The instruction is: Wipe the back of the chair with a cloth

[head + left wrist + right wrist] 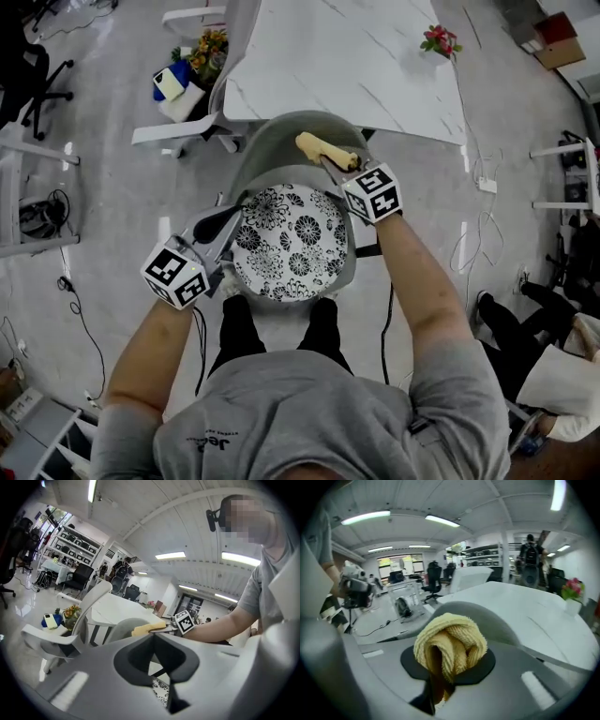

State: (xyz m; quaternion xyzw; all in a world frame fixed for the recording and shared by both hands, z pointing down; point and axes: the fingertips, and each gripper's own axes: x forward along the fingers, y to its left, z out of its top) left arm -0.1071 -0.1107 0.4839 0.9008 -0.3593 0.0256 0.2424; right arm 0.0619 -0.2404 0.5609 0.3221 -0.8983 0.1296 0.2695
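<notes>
In the head view a grey shell chair has its curved back (281, 136) at the far side and a black-and-white floral seat cushion (291, 244). My right gripper (337, 164) is shut on a bunched yellow cloth (319, 146), which rests at the top right of the chair back. The right gripper view shows the cloth (450, 644) filling the right gripper (447, 665), with the chair back (501, 620) just beyond. My left gripper (225, 225) sits at the seat's left edge, shut and empty. The left gripper (157, 658) looks across at the cloth (146, 629).
A white marble table (347, 56) stands just behind the chair, with a small flower pot (439, 39) on it. A white chair (187, 122) and more flowers (208, 52) are at the left. Cables (80, 319) lie on the floor. A seated person (534, 347) is at the right.
</notes>
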